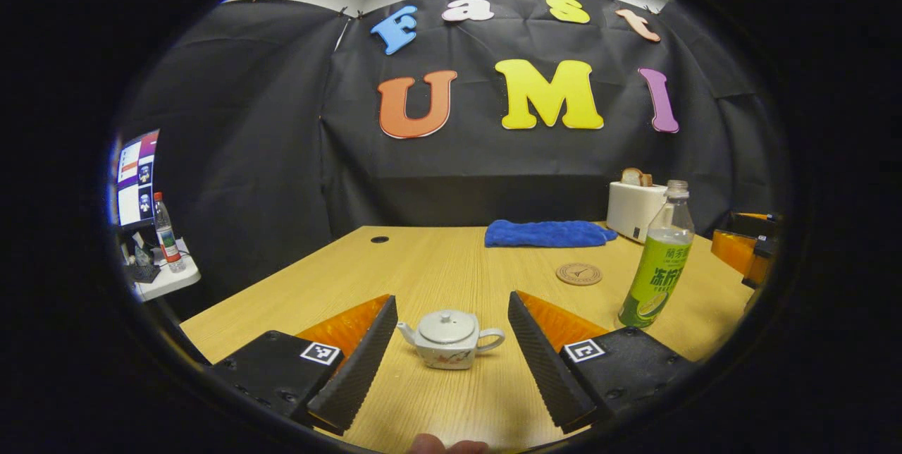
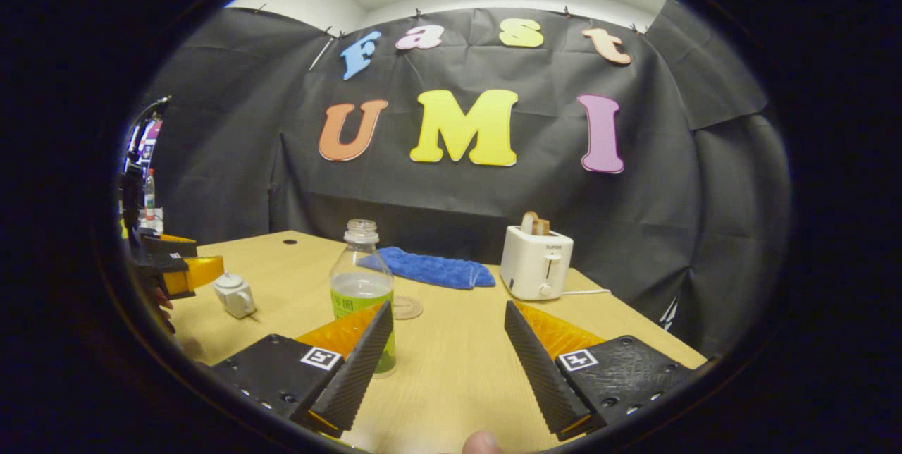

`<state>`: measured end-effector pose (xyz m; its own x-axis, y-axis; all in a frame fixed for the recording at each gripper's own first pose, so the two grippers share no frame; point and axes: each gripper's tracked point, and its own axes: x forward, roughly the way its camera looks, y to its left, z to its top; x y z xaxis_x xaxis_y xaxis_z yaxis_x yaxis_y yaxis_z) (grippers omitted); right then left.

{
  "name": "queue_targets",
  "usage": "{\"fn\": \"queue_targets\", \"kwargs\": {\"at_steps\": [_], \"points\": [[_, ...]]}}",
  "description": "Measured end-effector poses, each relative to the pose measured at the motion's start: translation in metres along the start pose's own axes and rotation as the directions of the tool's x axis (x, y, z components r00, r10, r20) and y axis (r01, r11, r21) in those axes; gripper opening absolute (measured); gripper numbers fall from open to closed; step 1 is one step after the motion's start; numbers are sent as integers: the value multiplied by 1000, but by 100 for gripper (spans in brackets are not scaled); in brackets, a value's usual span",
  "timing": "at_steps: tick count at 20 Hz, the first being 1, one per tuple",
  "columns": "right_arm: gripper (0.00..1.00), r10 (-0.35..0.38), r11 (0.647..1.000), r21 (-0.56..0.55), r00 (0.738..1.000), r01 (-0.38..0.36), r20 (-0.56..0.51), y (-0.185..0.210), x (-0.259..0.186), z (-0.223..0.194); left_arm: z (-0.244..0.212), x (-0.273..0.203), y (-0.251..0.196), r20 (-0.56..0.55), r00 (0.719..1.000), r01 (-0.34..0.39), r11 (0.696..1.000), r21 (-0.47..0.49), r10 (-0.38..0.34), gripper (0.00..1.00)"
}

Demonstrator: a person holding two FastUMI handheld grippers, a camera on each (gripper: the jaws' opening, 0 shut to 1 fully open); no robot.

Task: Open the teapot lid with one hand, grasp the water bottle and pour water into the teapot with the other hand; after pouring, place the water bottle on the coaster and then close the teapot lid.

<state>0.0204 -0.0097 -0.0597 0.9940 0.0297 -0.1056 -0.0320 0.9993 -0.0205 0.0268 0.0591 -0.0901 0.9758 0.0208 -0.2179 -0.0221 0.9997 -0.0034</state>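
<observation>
Spread wide above the wooden table [image 1: 437,256], the left gripper [image 1: 451,341] frames the small white teapot [image 1: 449,340], which sits upright between its two fingers without touching either — lid [image 1: 447,326] on, spout to one side, handle to the other. Farther off to the right in the left gripper view stands the water bottle [image 1: 657,256], uncapped and partly full, with the round coaster [image 1: 578,273] just beside it on the table. Behind them lie a blue cloth [image 1: 546,233] and a white toaster [image 1: 634,209] holding bread. Seen from the right gripper view, the right gripper [image 2: 447,341] also gapes open — the bottle rises just behind its left-hand finger [image 2: 359,362], whether in contact cannot be told.
</observation>
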Motion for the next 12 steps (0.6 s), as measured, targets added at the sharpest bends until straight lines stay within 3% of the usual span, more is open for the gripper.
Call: {"fn": "queue_targets", "kwargs": {"at_steps": [7,12], "points": [[96,-31,997,-65,999,32,12,-12,0,-2,-23,41,11,-129,992,-4,1000,-17,2,75],[96,-25,998,-63,1000,24,-12,-9,3,-8,-27,48,11,-156,988,-10,1000,2,10,39]]}}
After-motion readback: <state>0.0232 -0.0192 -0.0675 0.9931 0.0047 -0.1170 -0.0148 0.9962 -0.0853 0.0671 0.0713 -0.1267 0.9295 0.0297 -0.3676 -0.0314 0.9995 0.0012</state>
